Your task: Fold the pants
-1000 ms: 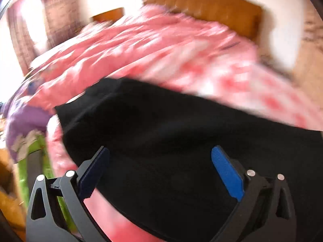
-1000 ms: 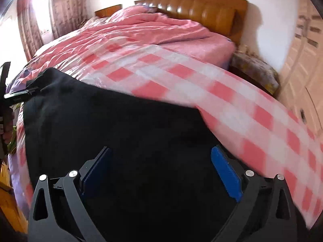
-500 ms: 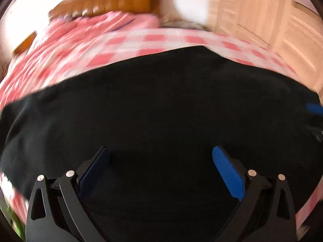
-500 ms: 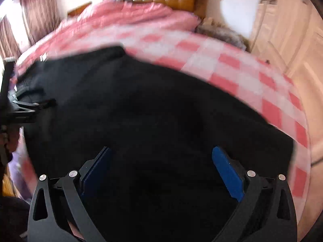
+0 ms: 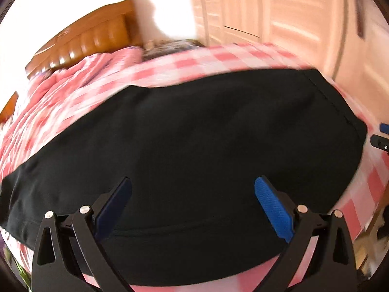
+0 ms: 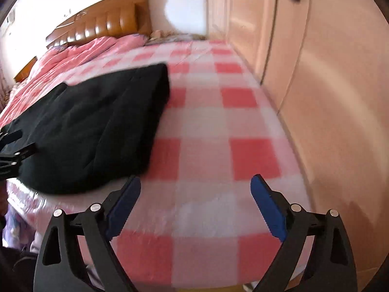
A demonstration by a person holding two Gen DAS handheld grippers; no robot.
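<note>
Black fabric pants (image 5: pixel 194 146) lying flat on pink-and-white checked bed (image 6: pixel 218 126), seemingly folded into a block already. Left gripper (image 5: pixel 193 204) spread above them, empty; right gripper (image 6: pixel 195 202) spread over bare blanket. Perhaps one more fold left.

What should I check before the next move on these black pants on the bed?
1. Left hand-held gripper open and empty: ok.
2. Right hand-held gripper open and empty: ok.
3. Black pants lying flat on the checked blanket: ok.
4. Left hand-held gripper over the pants: ok.
5. Right hand-held gripper over the pants: not ok, it points at bare blanket beside their edge.
6. Fold edges lined up: cannot tell, picture blurred.
</note>
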